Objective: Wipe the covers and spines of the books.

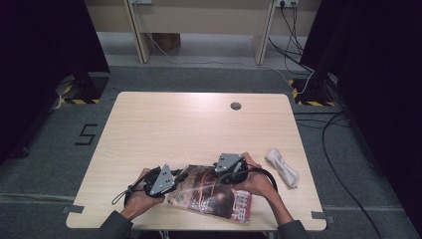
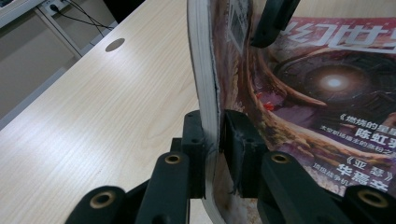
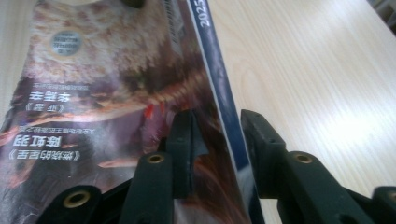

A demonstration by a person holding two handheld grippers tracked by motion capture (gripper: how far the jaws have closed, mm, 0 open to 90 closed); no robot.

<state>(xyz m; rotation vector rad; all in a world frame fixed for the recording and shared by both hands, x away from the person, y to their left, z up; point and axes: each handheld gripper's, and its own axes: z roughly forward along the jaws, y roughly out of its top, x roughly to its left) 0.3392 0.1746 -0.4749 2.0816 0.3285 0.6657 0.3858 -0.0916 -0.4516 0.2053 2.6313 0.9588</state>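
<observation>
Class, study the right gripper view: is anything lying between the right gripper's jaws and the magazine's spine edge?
Nothing visible. The right gripper already straddles the magazine spine, with only a narrow gap at the far jaw. The left gripper clamps the opposite edge.

Magazine [image 1: 211, 195], glossy, closed. The cover carries dark red-brown artwork with a glowing eye-like disc, white Chinese lettering in short lines, and a large white title on a red band at one end. The spine is dark blue with white digits; the opposite edge shows a stack of pale page ends. It lies near the table's front edge, between the left gripper [image 1: 175, 180] and the right gripper [image 1: 230, 172]. The page edge [image 2: 208, 93] is clamped between the left gripper's pads and lifted; the spine edge [image 3: 219, 88] sits between the right gripper's jaws.
</observation>
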